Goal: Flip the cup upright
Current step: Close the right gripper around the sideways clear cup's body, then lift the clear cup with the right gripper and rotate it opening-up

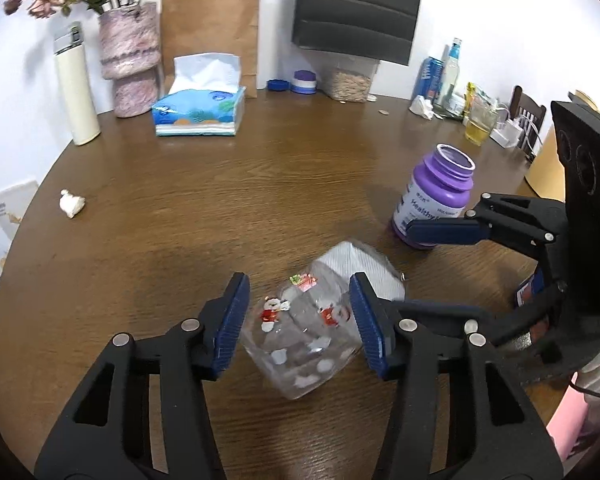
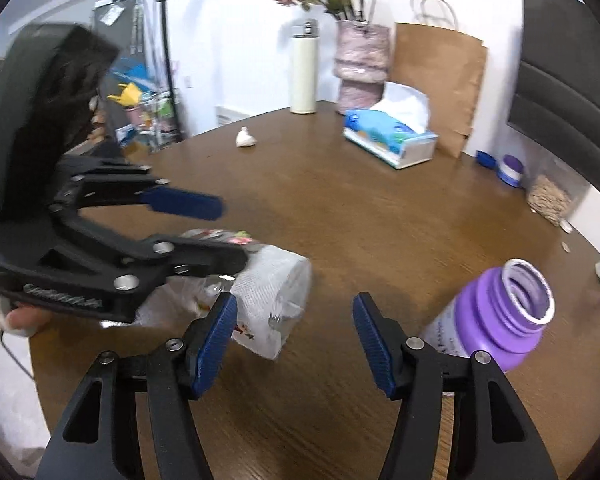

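A clear plastic cup (image 1: 312, 320) with small red cartoon stickers lies on its side on the brown wooden table (image 1: 220, 200), white tissue stuffed in it. My left gripper (image 1: 298, 312) is open, its jaws standing either side of the cup without clamping it. In the right wrist view the cup (image 2: 272, 292) lies left of centre, partly under the left gripper (image 2: 228, 236). My right gripper (image 2: 294, 332) is open and empty, just right of the cup and left of the purple bottle (image 2: 496, 320).
An open purple bottle (image 1: 436, 200) stands right of the cup. A tissue box (image 1: 198, 110), white flask (image 1: 78, 92), vase of flowers (image 1: 130, 60), paper bag (image 1: 210, 36) and small jars line the far edge. A crumpled tissue (image 1: 72, 203) lies left.
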